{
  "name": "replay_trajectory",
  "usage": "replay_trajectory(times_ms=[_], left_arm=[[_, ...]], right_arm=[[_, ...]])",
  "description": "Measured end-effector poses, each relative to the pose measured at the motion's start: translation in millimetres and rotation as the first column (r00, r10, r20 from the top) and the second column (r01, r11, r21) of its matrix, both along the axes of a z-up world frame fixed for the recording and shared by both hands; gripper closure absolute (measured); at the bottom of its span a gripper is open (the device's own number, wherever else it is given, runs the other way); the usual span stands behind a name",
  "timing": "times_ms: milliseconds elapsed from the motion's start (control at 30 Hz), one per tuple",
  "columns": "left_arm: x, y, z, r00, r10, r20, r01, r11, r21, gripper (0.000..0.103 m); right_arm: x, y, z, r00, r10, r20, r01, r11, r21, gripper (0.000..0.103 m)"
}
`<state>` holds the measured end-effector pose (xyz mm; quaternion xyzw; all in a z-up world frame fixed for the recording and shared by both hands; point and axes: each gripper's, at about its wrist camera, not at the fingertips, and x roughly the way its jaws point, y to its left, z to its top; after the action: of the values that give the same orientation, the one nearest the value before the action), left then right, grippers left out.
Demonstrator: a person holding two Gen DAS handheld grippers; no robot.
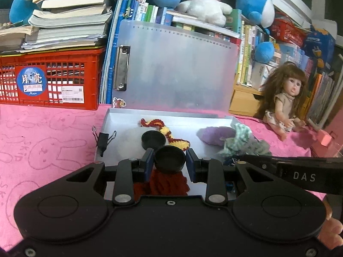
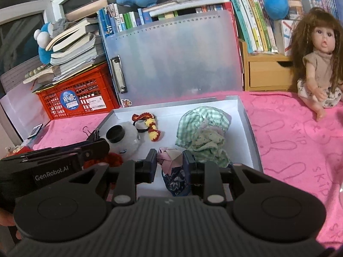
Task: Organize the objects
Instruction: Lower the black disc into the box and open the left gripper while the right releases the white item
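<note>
An open translucent file box [image 1: 111,117] lies on the pink cloth, its lid standing upright. In the left wrist view my left gripper [image 1: 170,160] is shut on a black round cap [image 1: 170,159] above red yarn [image 1: 165,182] in the box. A second black round cap [image 1: 152,139] and a red-yellow crochet piece [image 1: 165,130] lie beyond. In the right wrist view my right gripper [image 2: 169,162] is shut on a pink and dark floral cloth bundle [image 2: 173,171] over the box floor [image 2: 171,117]. Green checked cloth [image 2: 203,126] lies to its right.
A black binder clip [image 1: 104,140] is on the box's left wall. A red crate [image 1: 51,79] with stacked books stands back left. A doll [image 2: 317,64] sits at the right on the pink cloth [image 2: 289,132]. Bookshelves and plush toys line the back.
</note>
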<state>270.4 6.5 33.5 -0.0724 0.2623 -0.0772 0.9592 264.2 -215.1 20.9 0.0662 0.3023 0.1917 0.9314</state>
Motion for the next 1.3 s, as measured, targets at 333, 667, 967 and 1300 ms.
replay_trajectory(times_ms=[333,667,967,1300], left_arm=[[46.3,8.6,-2.8,0.999,0.015,-0.053,-0.017,0.999,-0.038,0.073],[66.6,6.7,-8.2,1.000,0.002,-0.025,-0.003,1.000,-0.013,0.072],[62.1,-2.6,-9.7,0.999,-0.041,-0.011,0.040,0.999,-0.006,0.072],[55.6,-19.7,-13.5,0.996,-0.090,-0.009,0.091,0.994,0.061,0.072]], right_arm=[[32.8,2.1,2.1,0.999,-0.023,-0.021,0.023,0.999,-0.031,0.073],[64.0,-5.3,-4.8,0.995,-0.040,-0.094,0.043,0.999,0.021,0.073],[67.0,-7.2,-15.2,0.991,-0.024,-0.135,0.035,0.996,0.080,0.072],[65.9,-9.3,-16.7,0.990,-0.031,-0.141,0.046,0.994,0.101,0.070]])
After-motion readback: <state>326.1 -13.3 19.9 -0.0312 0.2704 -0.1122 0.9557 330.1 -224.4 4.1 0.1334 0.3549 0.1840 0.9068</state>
